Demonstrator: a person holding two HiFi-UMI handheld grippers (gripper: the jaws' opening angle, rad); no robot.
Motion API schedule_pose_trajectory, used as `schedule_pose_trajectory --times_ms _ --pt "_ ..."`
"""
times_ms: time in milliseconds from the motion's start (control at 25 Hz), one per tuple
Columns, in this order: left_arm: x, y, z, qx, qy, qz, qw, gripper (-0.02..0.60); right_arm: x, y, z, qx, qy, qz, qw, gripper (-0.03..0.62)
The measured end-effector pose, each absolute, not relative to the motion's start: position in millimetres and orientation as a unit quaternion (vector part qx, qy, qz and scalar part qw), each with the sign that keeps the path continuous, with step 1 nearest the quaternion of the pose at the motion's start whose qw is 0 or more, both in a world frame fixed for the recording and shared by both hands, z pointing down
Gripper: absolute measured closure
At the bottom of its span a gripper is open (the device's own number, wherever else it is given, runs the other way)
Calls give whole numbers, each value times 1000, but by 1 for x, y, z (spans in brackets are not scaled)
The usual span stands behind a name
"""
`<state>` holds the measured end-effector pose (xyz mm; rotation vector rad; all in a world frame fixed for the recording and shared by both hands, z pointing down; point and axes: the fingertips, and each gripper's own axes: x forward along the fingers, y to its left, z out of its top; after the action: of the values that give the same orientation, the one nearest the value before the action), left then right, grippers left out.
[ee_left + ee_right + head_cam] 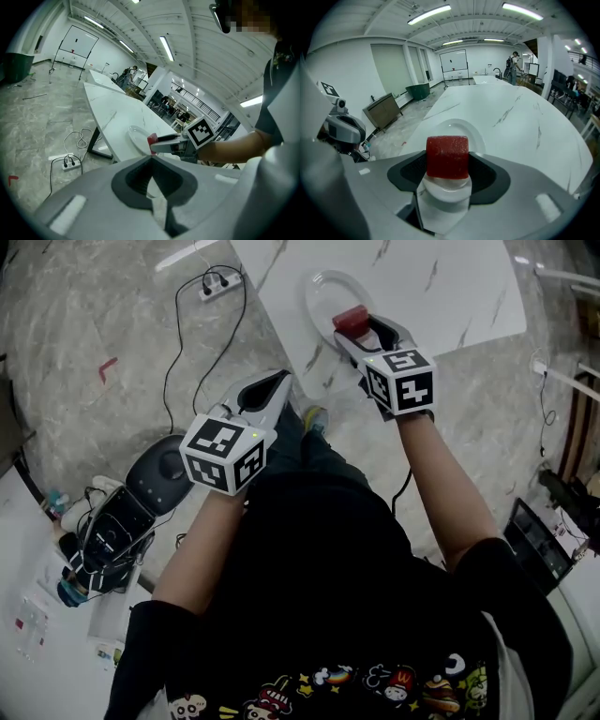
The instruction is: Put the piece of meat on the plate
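Meat cube (447,157) is pinched in right claw (356,327) above plate (319,292); lowering and release are needed. Left claw (151,161) is pressed together.

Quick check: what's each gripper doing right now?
Left gripper: shut, nothing between its jaws.
Right gripper: shut on the piece of meat, held over the plate.
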<state>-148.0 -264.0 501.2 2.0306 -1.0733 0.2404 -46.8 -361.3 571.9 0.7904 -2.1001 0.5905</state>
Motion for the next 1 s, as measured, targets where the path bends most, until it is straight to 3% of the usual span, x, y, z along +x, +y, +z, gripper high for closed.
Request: schedule_pose_trajectory --times_ms 360,1000 --pt "-160 -276 510 799 -426 90 414 581 -57 -379 587 310 -815 228 434 296" --pt "-155 -278 507 799 -426 93 414 581 -62 -387 589 296 -821 228 432 292"
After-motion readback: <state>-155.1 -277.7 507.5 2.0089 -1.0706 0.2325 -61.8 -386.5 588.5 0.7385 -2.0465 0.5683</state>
